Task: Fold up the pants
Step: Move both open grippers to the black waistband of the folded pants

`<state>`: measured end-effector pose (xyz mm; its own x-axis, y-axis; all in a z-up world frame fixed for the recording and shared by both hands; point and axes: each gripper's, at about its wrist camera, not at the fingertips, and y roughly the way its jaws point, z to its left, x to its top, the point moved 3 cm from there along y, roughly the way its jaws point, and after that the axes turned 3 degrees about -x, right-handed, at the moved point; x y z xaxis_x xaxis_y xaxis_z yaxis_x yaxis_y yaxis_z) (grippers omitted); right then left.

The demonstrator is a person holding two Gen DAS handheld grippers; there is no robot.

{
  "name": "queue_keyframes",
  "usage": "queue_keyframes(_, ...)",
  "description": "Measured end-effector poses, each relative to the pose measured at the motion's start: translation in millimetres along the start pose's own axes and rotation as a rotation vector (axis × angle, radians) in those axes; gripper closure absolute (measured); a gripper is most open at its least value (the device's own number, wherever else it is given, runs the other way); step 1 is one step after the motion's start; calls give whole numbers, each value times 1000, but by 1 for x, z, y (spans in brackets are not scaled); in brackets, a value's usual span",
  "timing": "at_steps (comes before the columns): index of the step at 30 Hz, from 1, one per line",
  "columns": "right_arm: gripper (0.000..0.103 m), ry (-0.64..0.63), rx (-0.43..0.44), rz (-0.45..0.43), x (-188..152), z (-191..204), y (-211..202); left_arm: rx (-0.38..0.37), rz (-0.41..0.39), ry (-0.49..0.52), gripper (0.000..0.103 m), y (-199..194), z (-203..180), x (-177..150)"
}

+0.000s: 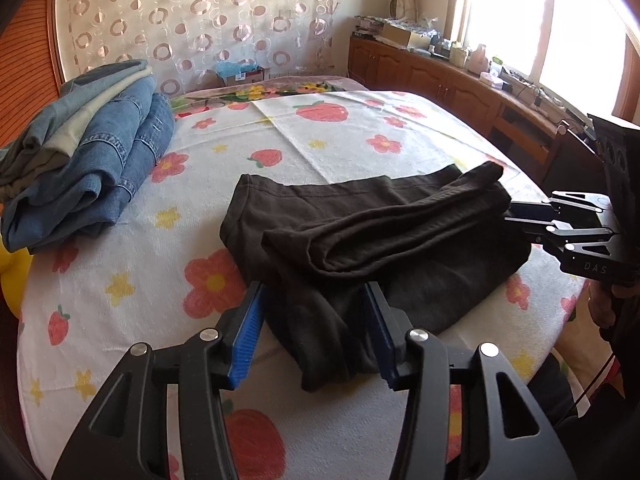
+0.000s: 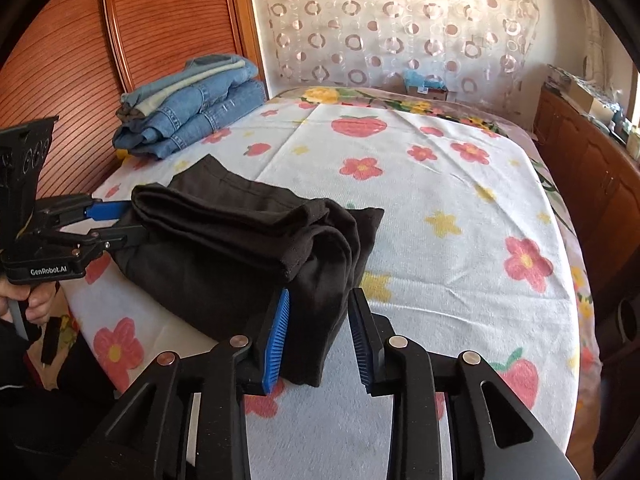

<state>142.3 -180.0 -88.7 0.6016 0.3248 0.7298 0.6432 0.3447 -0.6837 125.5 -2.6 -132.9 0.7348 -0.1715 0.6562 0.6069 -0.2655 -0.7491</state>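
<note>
Now both tools, left [image 1: 316,332] and right [image 2: 320,340], tilted down, jaws parted round dark pants [image 1: 360,232].

the pants [image 1: 360,224] were plain dark brown, the bed cover [image 2: 440,208] white with pink-red flowers, yellow stars and red strawberries, the folded jeans [image 1: 100,160] faded blue, the curtain [image 2: 392,20] sheer cream with brownish rings, the cabinets [image 1: 448,80] reddish-brown, and the gripper pads [image 1: 246,340] bright blue.

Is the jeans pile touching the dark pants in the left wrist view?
No, bare flowered sheet separates the jeans pile from the dark pants.
</note>
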Motion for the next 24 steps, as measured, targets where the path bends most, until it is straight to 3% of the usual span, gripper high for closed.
queue_keyframes(5, 71, -39, -16, 22, 10, 4, 13, 2, 19, -2, 53, 9, 6, 4)
queue_keyframes(14, 71, -38, -69, 8, 45, 1, 39, 55, 11, -12, 53, 28, 22, 40)
queue_keyframes(24, 71, 46, -74, -3, 43, -9, 42, 56, 10, -61, 53, 30, 34, 41)
